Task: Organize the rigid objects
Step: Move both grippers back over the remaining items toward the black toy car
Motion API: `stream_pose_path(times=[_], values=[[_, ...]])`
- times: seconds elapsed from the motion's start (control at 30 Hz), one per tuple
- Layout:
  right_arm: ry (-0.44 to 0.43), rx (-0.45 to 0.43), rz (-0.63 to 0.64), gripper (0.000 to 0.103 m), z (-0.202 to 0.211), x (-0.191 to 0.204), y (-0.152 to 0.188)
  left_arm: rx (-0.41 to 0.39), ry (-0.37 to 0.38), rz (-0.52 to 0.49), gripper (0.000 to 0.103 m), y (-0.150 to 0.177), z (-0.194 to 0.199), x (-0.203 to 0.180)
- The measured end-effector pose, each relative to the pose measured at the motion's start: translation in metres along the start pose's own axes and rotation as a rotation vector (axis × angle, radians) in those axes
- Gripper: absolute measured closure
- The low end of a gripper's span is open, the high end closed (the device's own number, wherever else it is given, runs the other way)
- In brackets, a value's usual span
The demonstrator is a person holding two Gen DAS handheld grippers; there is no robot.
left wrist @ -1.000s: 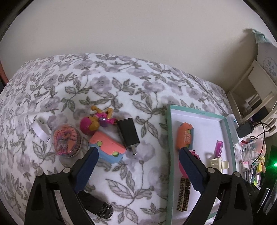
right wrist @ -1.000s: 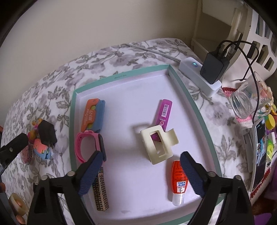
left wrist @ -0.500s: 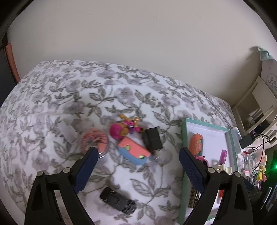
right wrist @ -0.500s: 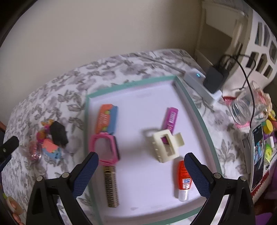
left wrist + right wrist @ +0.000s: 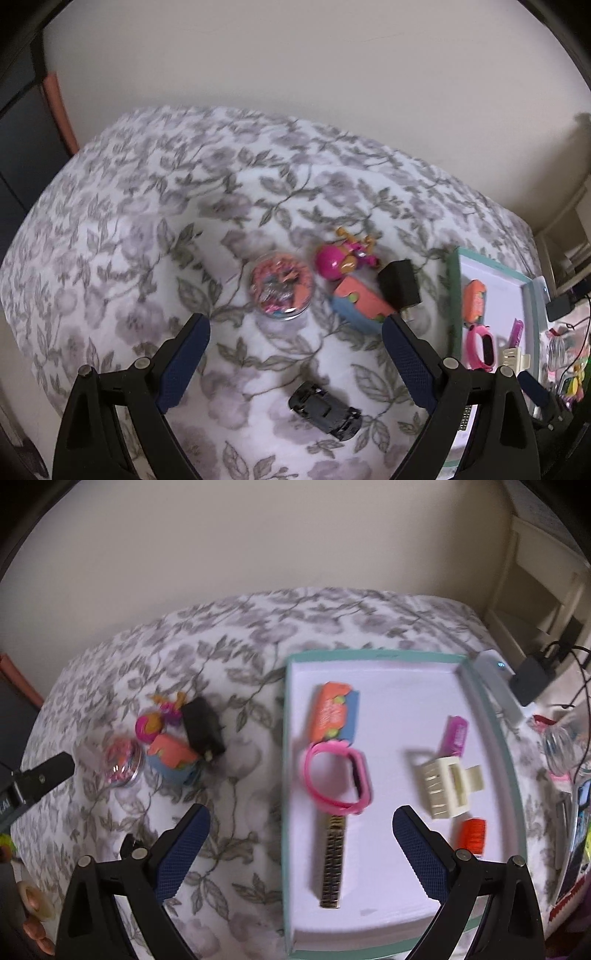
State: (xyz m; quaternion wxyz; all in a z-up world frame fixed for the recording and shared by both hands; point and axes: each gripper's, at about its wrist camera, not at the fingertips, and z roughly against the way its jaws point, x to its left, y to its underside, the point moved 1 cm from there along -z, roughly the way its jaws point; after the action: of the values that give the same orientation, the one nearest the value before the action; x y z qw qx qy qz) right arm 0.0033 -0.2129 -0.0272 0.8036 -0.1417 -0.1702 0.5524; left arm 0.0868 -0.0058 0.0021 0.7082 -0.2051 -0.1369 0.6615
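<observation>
Both views have pulled back and swung left since a second ago; the white clip beside the jar is gone. Left tongs (image 5: pixel 295 354) spread wide, empty, over a floral bedspread (image 5: pixel 155 206); right tongs (image 5: pixel 301 843) also wide, empty, straddling the left rim of the teal-edged tray (image 5: pixel 513 794). Black toy car (image 5: pixel 324 410) lies just ahead of the left tongs, long axis slanting down-right. Beyond: round jar (image 5: pixel 282 290), black charger (image 5: pixel 399 288). Plain wall behind; shelving at right.
</observation>
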Motion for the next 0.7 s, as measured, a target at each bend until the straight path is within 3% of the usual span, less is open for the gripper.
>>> stream_pose_path(times=[0.33,0.5,0.7], values=[[0.004,0.089,0.107,0.002,-0.029,0.036,0.022,0.139,-0.037,0.057,0.009,0.020,-0.033,0.024],[-0.067,0.106,0.152,0.002,-0.032,0.059,0.031,0.188,-0.052,0.125,0.009,0.024,-0.044,0.040],[-0.145,0.145,0.247,0.002,-0.039,0.093,0.047,0.187,-0.083,0.155,0.009,0.025,-0.042,0.052]])
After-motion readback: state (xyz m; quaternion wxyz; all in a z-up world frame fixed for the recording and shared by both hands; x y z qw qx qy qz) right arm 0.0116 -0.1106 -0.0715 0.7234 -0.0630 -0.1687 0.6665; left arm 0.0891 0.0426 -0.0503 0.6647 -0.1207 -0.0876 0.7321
